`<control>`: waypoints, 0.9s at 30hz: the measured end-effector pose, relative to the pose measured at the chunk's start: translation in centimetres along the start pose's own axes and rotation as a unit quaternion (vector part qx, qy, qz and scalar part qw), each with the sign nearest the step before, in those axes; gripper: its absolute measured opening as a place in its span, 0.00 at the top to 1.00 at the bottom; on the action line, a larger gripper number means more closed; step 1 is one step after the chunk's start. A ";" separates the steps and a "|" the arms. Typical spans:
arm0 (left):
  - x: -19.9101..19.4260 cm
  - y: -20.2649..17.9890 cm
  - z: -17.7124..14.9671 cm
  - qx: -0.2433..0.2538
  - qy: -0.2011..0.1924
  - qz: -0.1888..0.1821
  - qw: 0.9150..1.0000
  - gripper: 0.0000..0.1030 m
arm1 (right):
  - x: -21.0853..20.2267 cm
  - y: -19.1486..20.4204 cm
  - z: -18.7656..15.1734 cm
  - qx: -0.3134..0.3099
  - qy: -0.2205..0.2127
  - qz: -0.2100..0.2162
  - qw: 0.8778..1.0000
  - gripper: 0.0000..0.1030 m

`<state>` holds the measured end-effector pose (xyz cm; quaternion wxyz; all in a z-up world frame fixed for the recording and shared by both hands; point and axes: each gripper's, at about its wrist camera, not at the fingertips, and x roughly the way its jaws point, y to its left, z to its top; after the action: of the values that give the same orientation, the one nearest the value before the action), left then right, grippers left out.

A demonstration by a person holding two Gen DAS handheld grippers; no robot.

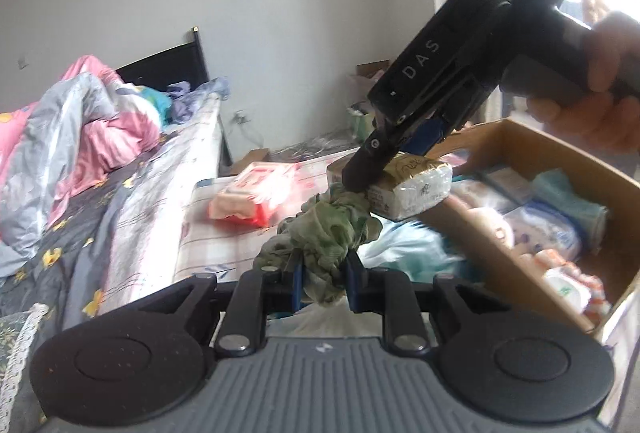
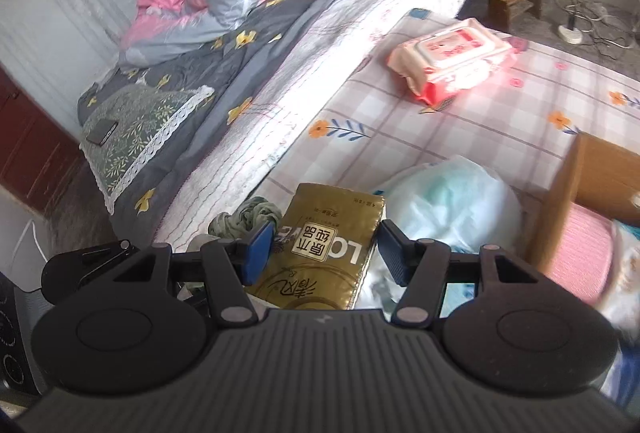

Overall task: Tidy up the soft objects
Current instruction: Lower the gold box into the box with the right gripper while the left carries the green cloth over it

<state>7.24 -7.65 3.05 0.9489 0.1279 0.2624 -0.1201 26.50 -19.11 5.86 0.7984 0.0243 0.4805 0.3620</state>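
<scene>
My left gripper (image 1: 324,265) is shut on a crumpled green cloth (image 1: 324,229), which bunches up between its blue pads and is lifted off the checked sheet. Just beyond it, a person's hand holds my right gripper (image 1: 394,169), shut on a gold-wrapped tissue pack (image 1: 404,189) that hangs beside the cloth. In the right wrist view the tissue pack (image 2: 324,253) lies lengthways between the blue pads of the right gripper (image 2: 326,245), and the green cloth (image 2: 248,215) shows just left of it. An open cardboard box (image 1: 520,137) of soft packs stands to the right.
A pink wet-wipes pack (image 2: 452,61) lies on the checked sheet (image 2: 360,105). A white plastic bag (image 2: 452,205) sits below the grippers, next to the box (image 2: 576,173). A bed with a pink and grey quilt (image 1: 80,121) runs along the left; a phone (image 2: 102,131) rests on a green pillow.
</scene>
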 end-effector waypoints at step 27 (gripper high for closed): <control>3.8 -13.1 1.8 0.051 0.040 -0.116 0.991 0.79 | -6.0 -17.1 -21.3 0.104 0.106 -0.160 0.976 0.44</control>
<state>7.35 -21.05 0.19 0.9095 0.1491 0.3067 -0.2376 17.61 -41.84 -7.70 0.7837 -0.0084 0.5951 0.1781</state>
